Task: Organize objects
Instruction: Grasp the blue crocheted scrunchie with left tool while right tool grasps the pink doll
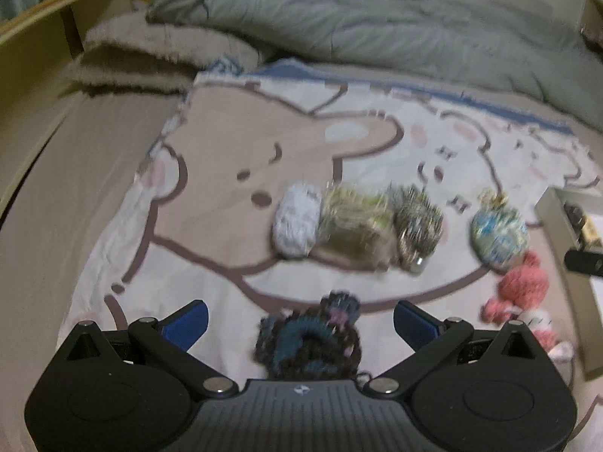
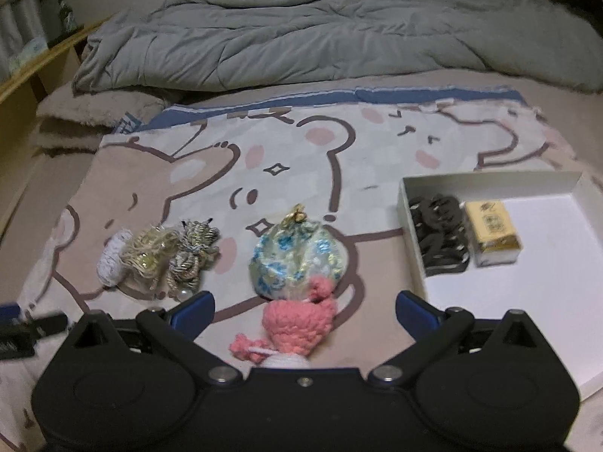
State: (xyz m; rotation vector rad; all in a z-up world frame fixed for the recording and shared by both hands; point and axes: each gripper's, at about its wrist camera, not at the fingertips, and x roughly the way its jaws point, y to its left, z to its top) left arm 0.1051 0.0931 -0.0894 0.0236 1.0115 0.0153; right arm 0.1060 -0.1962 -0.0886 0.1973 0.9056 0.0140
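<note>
My left gripper (image 1: 301, 320) is open, with a dark crocheted piece (image 1: 309, 339) lying between its fingers on the cartoon blanket (image 1: 211, 143). My right gripper (image 2: 305, 310) is open around a pink crocheted toy (image 2: 297, 320). Just beyond the toy lies a blue floral pouch (image 2: 297, 258), also in the left wrist view (image 1: 499, 233). A white yarn bundle (image 2: 111, 258), a gold tangle (image 2: 150, 250) and a silver cord bundle (image 2: 194, 254) lie in a row at the left. A white box (image 2: 527, 301) at the right holds black hair ties (image 2: 439, 231) and a yellow packet (image 2: 492, 228).
A rumpled grey duvet (image 2: 320, 34) lies across the far side of the bed. A fuzzy beige blanket (image 1: 150, 56) sits at the far left, by a wooden shelf (image 1: 34, 52). The left gripper's tip (image 2: 22, 333) shows at the left edge of the right wrist view.
</note>
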